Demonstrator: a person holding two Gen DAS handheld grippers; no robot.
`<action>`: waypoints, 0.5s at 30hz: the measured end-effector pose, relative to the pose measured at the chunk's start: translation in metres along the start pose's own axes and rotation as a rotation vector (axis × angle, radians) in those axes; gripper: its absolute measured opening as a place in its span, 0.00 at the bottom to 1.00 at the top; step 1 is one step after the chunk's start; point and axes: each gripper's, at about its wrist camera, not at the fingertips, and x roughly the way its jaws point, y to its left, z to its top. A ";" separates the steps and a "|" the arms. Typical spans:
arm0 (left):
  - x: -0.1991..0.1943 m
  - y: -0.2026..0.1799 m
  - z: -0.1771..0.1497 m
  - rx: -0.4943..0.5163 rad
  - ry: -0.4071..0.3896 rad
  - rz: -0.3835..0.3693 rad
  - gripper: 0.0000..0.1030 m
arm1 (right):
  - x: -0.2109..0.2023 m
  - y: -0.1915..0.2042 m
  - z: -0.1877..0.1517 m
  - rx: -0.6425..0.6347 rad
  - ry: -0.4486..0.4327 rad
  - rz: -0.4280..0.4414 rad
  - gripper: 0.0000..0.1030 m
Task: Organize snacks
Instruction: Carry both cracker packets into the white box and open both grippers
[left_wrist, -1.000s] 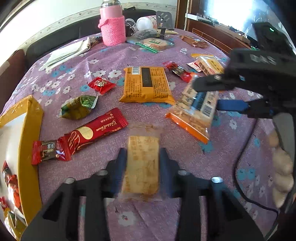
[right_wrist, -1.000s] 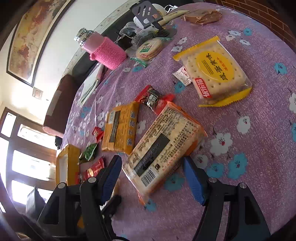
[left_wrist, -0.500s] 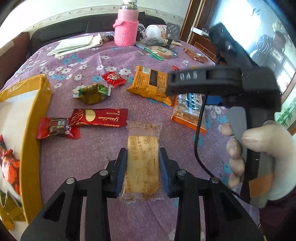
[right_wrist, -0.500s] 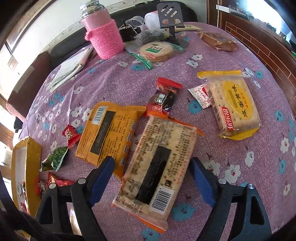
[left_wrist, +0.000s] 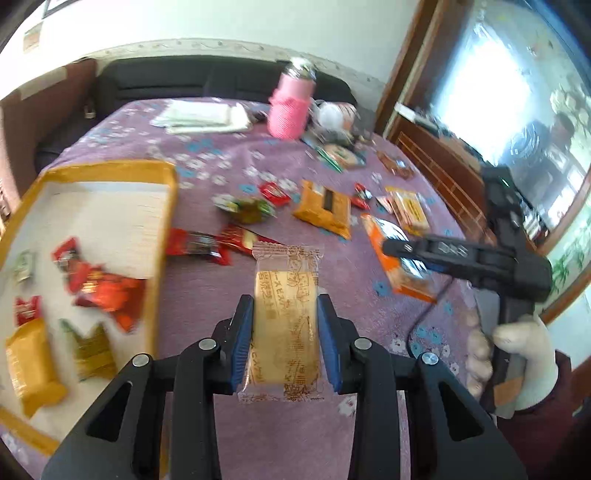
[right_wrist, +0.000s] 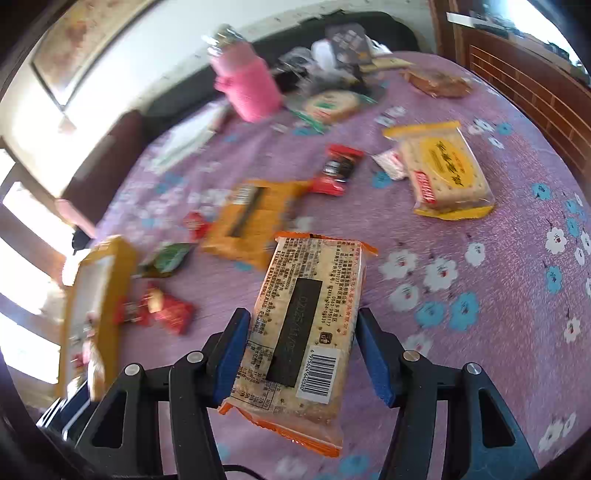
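Two packets gripped – biscuit packet (left_wrist: 284, 325), cracker pack (right_wrist: 306, 325)

Daylight floods both fisheye views: in the left wrist view a window (left_wrist: 517, 92) at two o'clock is blown out to white, and in the right wrist view overexposed panes (right_wrist: 26, 258) glare at nine o'clock. Motion blur smears the yellow box (left_wrist: 92, 229) at nine o'clock and the pink bottle (right_wrist: 247, 85) at twelve o'clock, while the near wrapped packets between the dark fingers stay sharp. Straight lines bow toward the rims, and the corners fall off into black vignette; shadows on the purple tablecloth (right_wrist: 461, 258) are soft.
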 end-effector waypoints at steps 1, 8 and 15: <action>-0.006 0.006 0.001 -0.014 -0.013 0.009 0.30 | -0.006 0.005 -0.002 -0.010 -0.003 0.018 0.58; -0.050 0.072 0.014 -0.116 -0.097 0.114 0.31 | -0.040 0.081 -0.007 -0.149 -0.026 0.173 0.58; -0.053 0.148 0.028 -0.195 -0.088 0.219 0.31 | -0.025 0.186 -0.008 -0.279 0.047 0.307 0.58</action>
